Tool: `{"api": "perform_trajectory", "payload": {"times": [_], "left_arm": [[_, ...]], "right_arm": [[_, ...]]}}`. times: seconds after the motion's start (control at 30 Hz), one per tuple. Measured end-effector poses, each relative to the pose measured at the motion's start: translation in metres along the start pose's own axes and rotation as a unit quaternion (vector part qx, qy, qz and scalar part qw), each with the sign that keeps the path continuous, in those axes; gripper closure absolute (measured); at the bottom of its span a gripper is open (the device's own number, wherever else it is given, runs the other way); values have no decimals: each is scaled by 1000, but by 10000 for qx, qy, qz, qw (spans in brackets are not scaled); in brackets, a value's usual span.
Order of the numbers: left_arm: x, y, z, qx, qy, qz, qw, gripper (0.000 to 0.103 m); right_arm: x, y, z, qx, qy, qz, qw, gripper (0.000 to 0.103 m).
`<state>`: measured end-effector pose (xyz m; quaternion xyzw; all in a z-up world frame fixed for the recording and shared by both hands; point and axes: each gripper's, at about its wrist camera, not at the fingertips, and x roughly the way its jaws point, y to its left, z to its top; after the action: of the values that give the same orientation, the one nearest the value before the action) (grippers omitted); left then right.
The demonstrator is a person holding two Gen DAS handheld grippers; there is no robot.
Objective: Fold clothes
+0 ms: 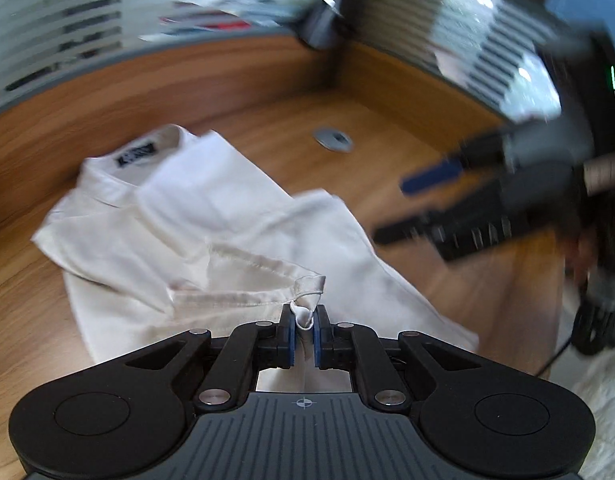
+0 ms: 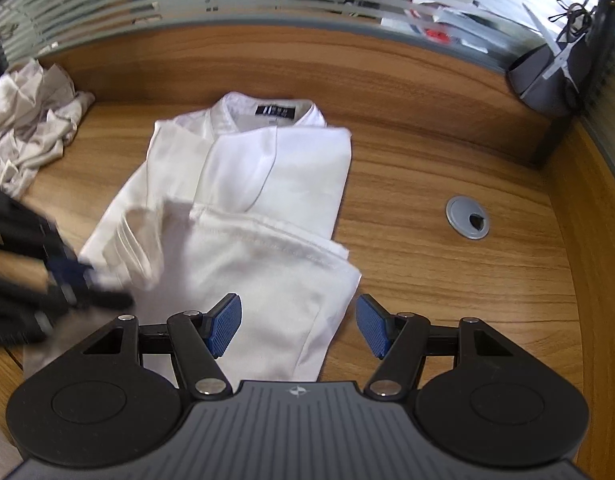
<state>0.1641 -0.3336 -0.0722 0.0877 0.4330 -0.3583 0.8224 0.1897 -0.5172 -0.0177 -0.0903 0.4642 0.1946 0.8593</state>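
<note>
The wooden surface [image 2: 427, 184] carries a white shirt [image 2: 267, 184], half folded, collar and dark label toward the back panel. A crumpled grey cloth [image 2: 27, 120] lies apart at the left corner; a grey cable grommet [image 2: 467, 217] sits right of the shirt. The left gripper [image 1: 304, 317] has its fingers pinched on the shirt's cuff [image 1: 307, 296], lifting it. The right gripper [image 2: 298, 326] hangs over the lower hem, fingers wide, holding nothing.

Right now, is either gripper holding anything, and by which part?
The left gripper is shut on the white shirt, pinching a hemmed corner of the fabric lifted off the desk. The right gripper is open above the shirt, holding nothing.
</note>
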Motion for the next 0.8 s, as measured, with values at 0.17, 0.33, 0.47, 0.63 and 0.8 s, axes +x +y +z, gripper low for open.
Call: {"api": "perform_trajectory", "payload": {"times": [0.17,0.33,0.47,0.63,0.8], "left_arm": [[1,-16,-5,315,34,33,9995,92],[-18,3,-4,-136,-305,348,9988,92],[-28,44,-4,-834,-462,678,9931,91],[-36,88,-2,-1317,-467,1157,9834,90],[-55,128,-9,-2088,-561,1284,9679,72]], "right_arm": [[2,5,16,96,-82,364,9993,32],[6,14,27,130,-178,428,9988,31],[9,17,26,31,-153,377,9992,31],[11,14,12,42,-29,249,9997,31],[11,10,-5,128,103,136,9998,31]]}}
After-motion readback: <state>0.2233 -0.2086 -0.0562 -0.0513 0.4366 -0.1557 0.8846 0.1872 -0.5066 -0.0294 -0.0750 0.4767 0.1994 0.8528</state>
